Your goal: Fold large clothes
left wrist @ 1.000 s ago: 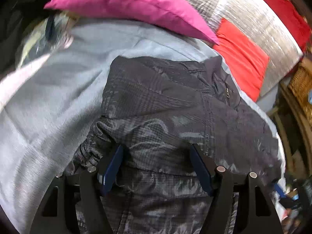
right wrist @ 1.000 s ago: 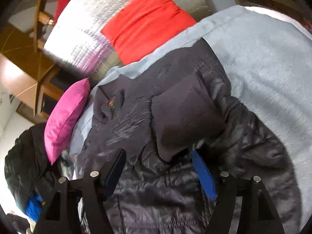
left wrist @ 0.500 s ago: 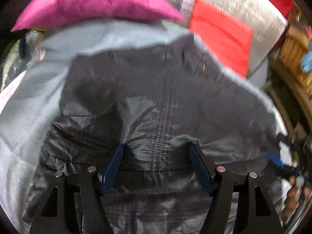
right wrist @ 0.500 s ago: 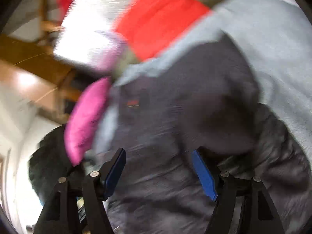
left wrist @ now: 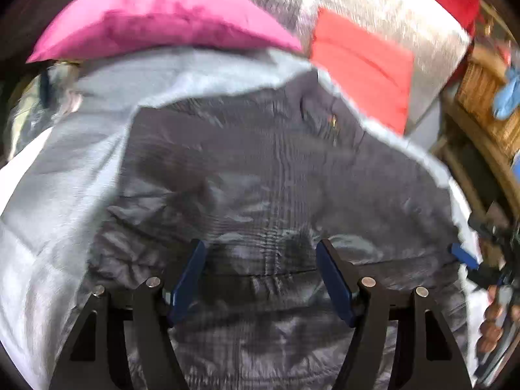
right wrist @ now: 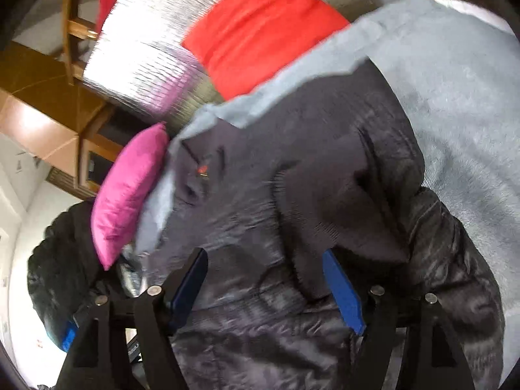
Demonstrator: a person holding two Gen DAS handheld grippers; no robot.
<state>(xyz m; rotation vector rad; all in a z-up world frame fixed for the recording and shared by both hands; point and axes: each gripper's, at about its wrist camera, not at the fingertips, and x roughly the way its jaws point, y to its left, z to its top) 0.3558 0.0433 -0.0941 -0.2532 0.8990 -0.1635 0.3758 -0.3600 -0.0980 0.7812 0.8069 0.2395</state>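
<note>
A dark quilted jacket [left wrist: 260, 178] lies spread on a grey blanket [left wrist: 81, 162]. My left gripper [left wrist: 260, 247] stands open over the jacket's gathered hem, the blue pads wide apart with fabric lying beneath them. At the right edge of that view, a blue pad [left wrist: 464, 256] of the other gripper and a person's hand sit by the jacket's far side. In the right wrist view, the right gripper [right wrist: 264, 255] hovers over the jacket [right wrist: 247, 221]. Its jaws are opening, and a folded-in sleeve with a knit cuff [right wrist: 341, 214] lies between them and overlaps the right pad.
A pink cushion [left wrist: 162, 16] and a red cushion [left wrist: 364, 65] lie beyond the jacket against a silver quilted cover [left wrist: 406, 9]. A wicker basket [left wrist: 481, 97] stands at the right. In the right wrist view, a black puffy garment [right wrist: 55, 260] lies past the pink cushion [right wrist: 130, 188].
In the left wrist view the jacket went from bunched up to spread flatter, and the other gripper came into sight at the right edge. The right jaws stand slightly wider.
</note>
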